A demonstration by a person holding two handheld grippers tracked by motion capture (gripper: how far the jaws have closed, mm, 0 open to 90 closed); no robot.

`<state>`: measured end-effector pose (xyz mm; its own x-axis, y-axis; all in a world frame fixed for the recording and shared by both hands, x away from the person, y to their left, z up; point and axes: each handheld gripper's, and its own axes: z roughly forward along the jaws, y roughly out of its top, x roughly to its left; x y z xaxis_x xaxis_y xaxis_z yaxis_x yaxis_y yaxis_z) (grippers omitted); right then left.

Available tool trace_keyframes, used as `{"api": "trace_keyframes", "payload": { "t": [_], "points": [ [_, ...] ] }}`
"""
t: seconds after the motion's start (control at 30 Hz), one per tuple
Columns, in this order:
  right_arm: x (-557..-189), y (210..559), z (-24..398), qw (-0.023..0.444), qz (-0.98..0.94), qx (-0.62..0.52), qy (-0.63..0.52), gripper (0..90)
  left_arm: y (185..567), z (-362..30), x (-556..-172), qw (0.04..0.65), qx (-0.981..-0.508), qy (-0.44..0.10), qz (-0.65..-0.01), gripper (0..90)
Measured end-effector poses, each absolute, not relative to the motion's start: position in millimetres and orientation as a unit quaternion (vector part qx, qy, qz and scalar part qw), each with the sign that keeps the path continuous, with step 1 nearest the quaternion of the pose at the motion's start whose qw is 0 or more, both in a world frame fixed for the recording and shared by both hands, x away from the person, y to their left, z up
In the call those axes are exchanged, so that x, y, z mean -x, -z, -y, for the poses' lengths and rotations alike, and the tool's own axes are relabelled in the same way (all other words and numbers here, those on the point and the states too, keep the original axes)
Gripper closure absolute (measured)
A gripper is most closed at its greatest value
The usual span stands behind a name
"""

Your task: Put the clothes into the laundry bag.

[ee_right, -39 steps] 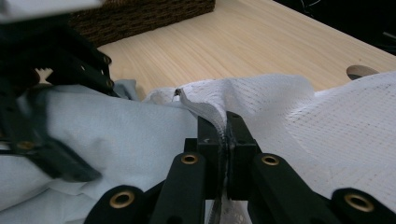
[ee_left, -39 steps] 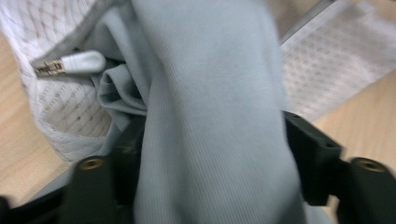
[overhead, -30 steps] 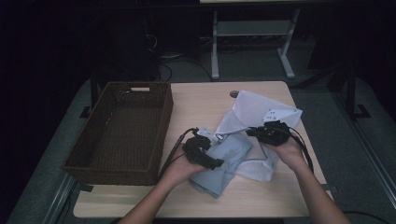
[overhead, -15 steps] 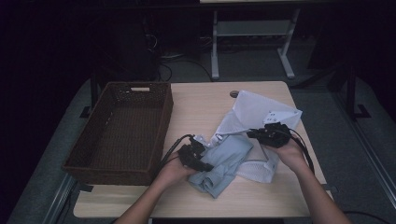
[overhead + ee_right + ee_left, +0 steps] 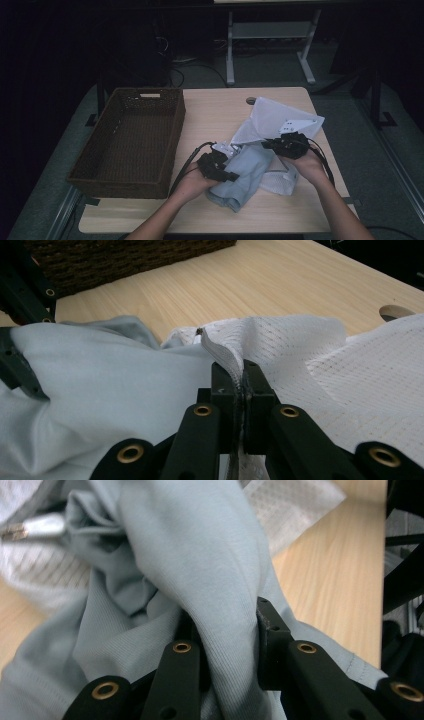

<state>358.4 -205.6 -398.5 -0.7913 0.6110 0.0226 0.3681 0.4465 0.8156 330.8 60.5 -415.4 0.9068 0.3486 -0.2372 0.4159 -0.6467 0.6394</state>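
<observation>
While lying crumpled on the worktop [image 5: 220, 115] beside the basket [image 5: 131, 135]: blue cloth [image 5: 247, 172], soft, limp, bunching, pinched at a thick fold by left tool [image 5: 227, 645], jaws just closing; white mesh cloth [image 5: 280, 117], thin, clamped at edge by right tool [image 5: 242, 390].

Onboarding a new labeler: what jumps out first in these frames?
Two cloths heaped at the right of the table: a pale blue garment across a white mesh one. Each claw bites a cloth: the left claw, whose jaws have just been closing, pinches a thick blue fold, and the right claw clamps the mesh edge. At the left sits a dark wicker basket.
</observation>
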Motion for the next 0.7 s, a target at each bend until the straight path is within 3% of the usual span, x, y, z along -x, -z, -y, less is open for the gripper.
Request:
{"api": "trace_keyframes", "payload": {
  "t": [0.23, 0.4, 0.7],
  "points": [
    [-355, 392, 203, 0.138, -0.834, -0.287, -0.451, 86.0, 406, -36, -333, 0.371, -0.900, 0.034, -0.225, 75.0],
    [-355, 392, 201, 0.138, -0.835, -0.284, -0.451, 86.0, 420, -15, -340, 0.356, -0.904, 0.042, -0.231, 71.7],
    [-356, 395, 200, 0.135, -0.837, -0.285, -0.448, 86.0, 437, -9, -337, 0.359, -0.905, 0.046, -0.222, 48.8]
  ]
}}
